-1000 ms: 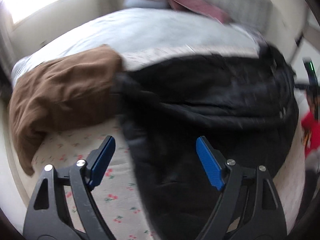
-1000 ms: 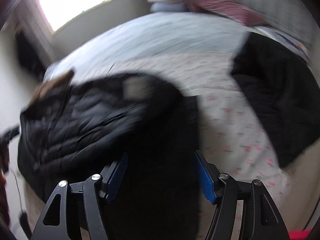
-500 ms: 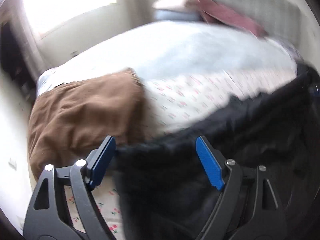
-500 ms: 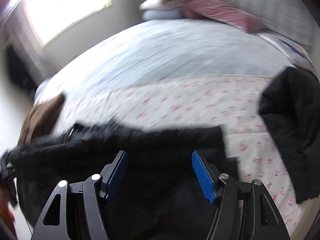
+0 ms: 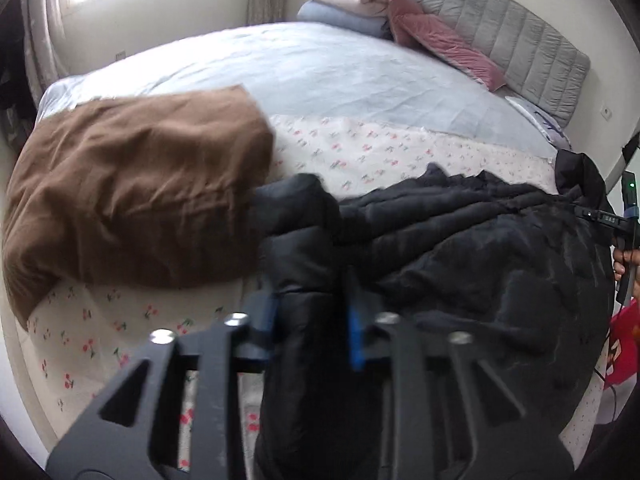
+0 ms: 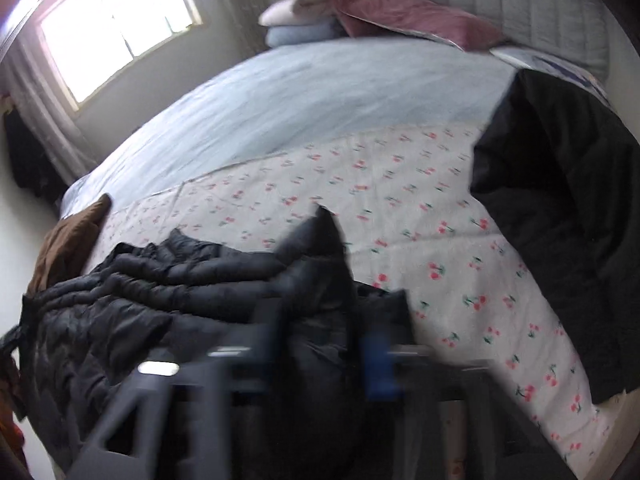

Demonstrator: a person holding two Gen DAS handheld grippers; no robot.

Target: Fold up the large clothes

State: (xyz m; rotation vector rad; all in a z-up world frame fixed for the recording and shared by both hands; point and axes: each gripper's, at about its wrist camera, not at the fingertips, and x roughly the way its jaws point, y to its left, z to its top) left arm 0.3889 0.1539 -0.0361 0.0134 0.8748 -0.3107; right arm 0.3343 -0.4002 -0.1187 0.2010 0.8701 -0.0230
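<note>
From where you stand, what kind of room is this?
Most likely a bedroom: a wide bed with a padded grey headboard, folded bedding stacked at its head, and a black puffer jacket spread on the cherry-print sheet.

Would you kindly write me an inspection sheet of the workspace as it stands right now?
Surface: bed with a pale blue cover and a cherry-print sheet at the near end.
Job's things: black puffer jacket bunched on the sheet.
Clutter: brown garment beside the jacket; second black garment at the bed's right side; folded bedding and a pink quilt by the headboard.
Grippers: left gripper shut on jacket fabric; right gripper blurred, shut on jacket fabric.
Cables: thin cable at the right edge.
Surroundings: bright window, curtains, pale walls.
</note>
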